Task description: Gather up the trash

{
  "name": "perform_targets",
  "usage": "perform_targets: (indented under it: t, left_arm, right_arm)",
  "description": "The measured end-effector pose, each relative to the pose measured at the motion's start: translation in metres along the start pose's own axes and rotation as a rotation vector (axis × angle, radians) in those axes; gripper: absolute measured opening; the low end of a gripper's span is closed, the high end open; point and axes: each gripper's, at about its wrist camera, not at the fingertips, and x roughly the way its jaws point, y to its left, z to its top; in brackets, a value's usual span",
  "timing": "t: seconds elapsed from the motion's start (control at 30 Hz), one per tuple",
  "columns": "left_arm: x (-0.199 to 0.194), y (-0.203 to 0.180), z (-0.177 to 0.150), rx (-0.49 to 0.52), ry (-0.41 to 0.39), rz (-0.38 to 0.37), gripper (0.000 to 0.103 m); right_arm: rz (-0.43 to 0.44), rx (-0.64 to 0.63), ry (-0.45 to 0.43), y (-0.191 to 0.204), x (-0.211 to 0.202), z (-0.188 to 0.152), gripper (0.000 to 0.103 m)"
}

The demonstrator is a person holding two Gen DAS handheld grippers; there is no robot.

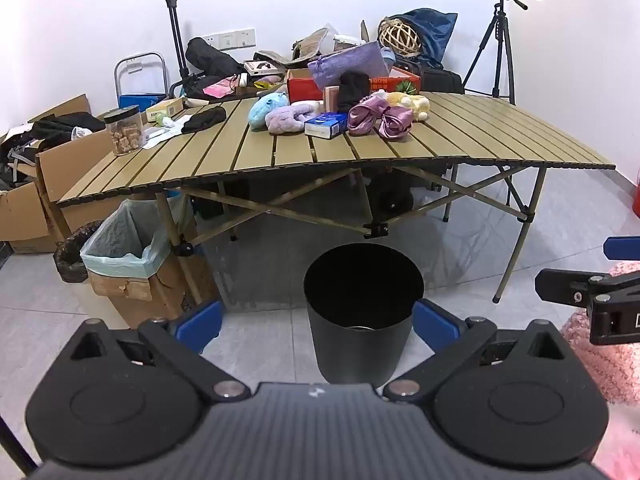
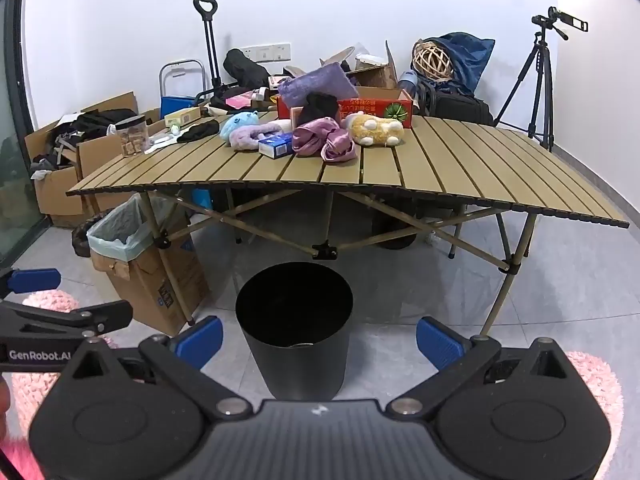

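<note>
Standing on the grey tiled floor just beyond both grippers, a black round bin (image 1: 363, 312) is seen open-topped, in front of the slatted worktop (image 1: 480, 136). A lined cardboard box (image 1: 132, 264) is placed to its left by a worktop leg. Plush toys, a blue box (image 1: 326, 125) and a jar (image 1: 125, 130) are spread on the worktop. The left gripper (image 1: 316, 322) and right gripper (image 2: 319, 338) are held wide apart, nothing gripped.
</note>
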Motion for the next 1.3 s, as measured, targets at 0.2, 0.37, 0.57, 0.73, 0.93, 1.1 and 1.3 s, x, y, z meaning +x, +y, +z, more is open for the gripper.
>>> perform_targets:
  t: [0.2,0.37,0.57,0.73,0.93,1.1,1.3]
  left_arm:
    - [-0.0018,0.0024,0.0036,-0.024,-0.004,-0.01,0.103]
    - [-0.0002,0.0006,0.002,-0.017,-0.005,-0.009,0.103]
    - [-0.0006,-0.0011,-0.0007,-0.01,-0.013,-0.012,0.103]
    - [-0.0004,-0.001,-0.0002,-0.012,-0.013,-0.014,0.103]
    - [-0.0008,-0.0021,0.0,-0.012,-0.014,-0.014,0.103]
    - [-0.0011,-0.0021,0.0007,-0.013,-0.014,-0.014,0.103]
    - [-0.0013,-0.0022,0.0008,-0.013,-0.014,-0.014,0.103]
  right_arm:
    - [0.003,-0.003,0.001,0.0007,-0.001,0.0001,0.103]
    - [-0.006,-0.007,0.0,0.0028,-0.0009,-0.0004,0.103]
    - [-0.006,-0.009,0.001,0.0009,-0.002,0.0004,0.103]
    - [-0.007,-0.009,0.0,0.0001,-0.0024,0.0007,0.103]
    - [-0.008,-0.01,0.0,-0.0002,-0.0029,0.0009,0.103]
    - [-0.008,-0.011,-0.002,0.0006,-0.0049,0.0019,0.103]
    - [-0.009,-0.011,-0.003,0.0004,-0.0048,0.0015,0.103]
